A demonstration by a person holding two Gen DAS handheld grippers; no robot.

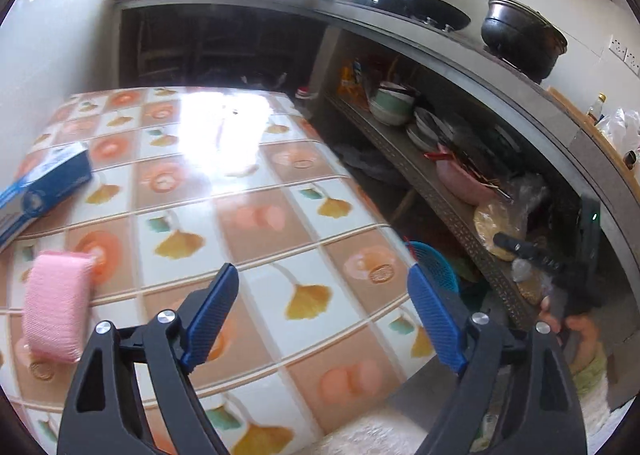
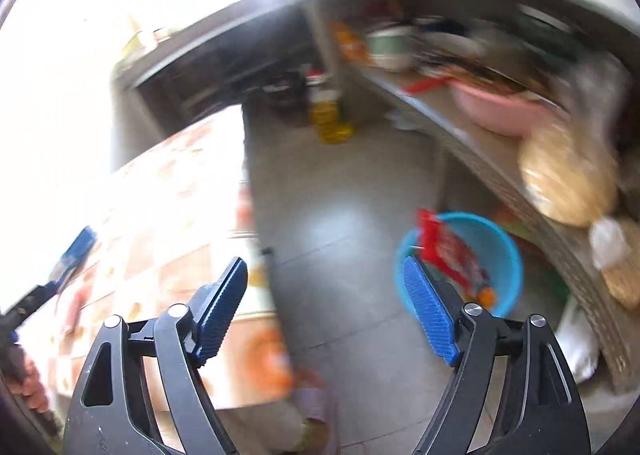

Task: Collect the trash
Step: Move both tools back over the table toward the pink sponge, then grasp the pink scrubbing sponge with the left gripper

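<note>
Grippers [image 1: 322,319] [image 2: 326,309] both wide, empty, red wrapper [image 2: 448,251] in blue basket [image 2: 508,255] only right view.

On the bench [image 1: 248,215], a sponge [image 1: 56,303] lies at nine o'clock, with a box [image 1: 44,187] behind it near the ten o'clock edge. On the floor [image 2: 340,215] at three o'clock of the bench stands a basket [image 2: 508,255] holding a wrapper [image 2: 448,251], below the shelf [image 1: 452,211] of dishes.

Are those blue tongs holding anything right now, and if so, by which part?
Nothing is held. The left tongs stand open over the table, and the right tongs are open above the floor, with no object between their fingers.
</note>
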